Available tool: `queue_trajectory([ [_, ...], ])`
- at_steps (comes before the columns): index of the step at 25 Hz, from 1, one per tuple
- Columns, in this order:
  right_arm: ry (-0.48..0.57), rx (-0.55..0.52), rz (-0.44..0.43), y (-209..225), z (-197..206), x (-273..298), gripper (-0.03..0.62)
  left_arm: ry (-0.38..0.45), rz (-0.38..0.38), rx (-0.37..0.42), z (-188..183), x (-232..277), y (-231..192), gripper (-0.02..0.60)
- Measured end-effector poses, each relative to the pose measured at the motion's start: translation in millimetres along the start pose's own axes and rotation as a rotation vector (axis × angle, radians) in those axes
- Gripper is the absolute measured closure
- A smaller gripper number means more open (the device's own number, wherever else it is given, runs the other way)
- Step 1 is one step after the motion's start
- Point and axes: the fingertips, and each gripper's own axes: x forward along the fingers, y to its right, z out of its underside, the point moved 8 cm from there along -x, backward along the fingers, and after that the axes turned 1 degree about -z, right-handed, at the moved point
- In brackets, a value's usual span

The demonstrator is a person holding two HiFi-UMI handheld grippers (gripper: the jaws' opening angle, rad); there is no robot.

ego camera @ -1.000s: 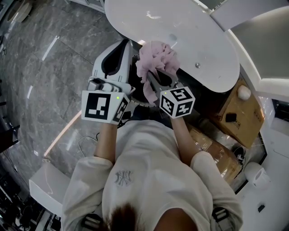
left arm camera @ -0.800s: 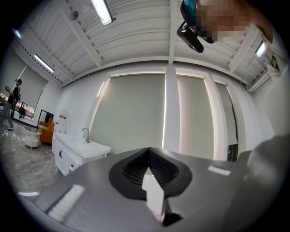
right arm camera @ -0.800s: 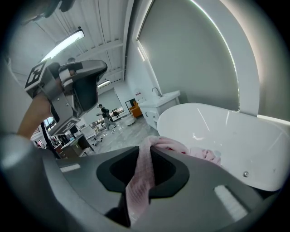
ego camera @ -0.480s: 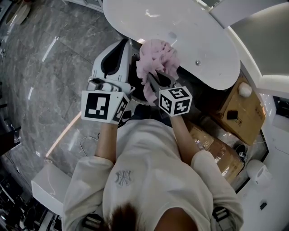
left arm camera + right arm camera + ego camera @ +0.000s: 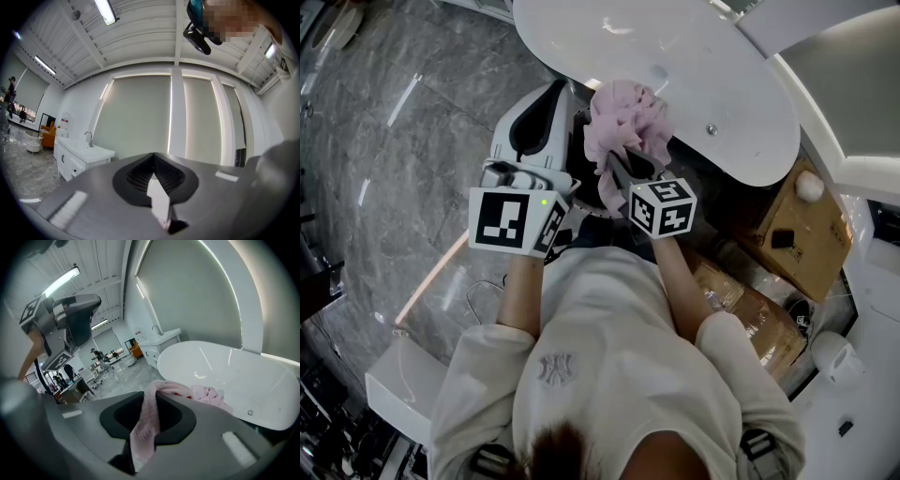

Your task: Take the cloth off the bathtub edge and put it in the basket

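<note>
Bathtub (image 5: 694,66) behind; cloth (image 5: 628,117) clamped in right claw (image 5: 147,401), bunching past tips; left claw (image 5: 154,164) seemingly clenched.

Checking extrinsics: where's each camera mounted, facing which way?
Left gripper view: rides the left gripper, level along closed jaws, toward vanity and wall; person's head at top.
Right gripper view: rides the right gripper, tilted down along jaws clamping the pink cloth, toward the bathtub; left gripper, forearm at left.
Head view: on the head, steeply down; both grippers, arms, torso.
Shared: head and right gripper views show pink cloth and bathtub.
</note>
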Motion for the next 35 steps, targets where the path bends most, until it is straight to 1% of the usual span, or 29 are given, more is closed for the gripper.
queue_trajectory([
  [5,-0.015,0.008,0.005,2.5,2.3,2.4,0.524,-0.003,-0.001,0.000,0.0,0.9,0.4,0.534],
  [14,-0.063,0.001,0.041,9.0,14.1,9.6,0.523,-0.003,-0.006,0.002,-0.3,-0.8,0.6,0.534],
  [27,-0.078,0.002,0.063,11.7,17.9,8.8,0.523,0.001,-0.005,0.004,-2.0,-4.0,3.8,0.534],
  [32,-0.035,-0.025,0.065,10.8,9.7,6.4,0.522,0.001,-0.003,0.005,-2.3,-5.7,5.2,0.533],
  [35,-0.027,-0.030,0.065,10.9,6.7,6.0,0.522,0.003,0.002,0.006,-2.5,-6.2,7.3,0.534],
])
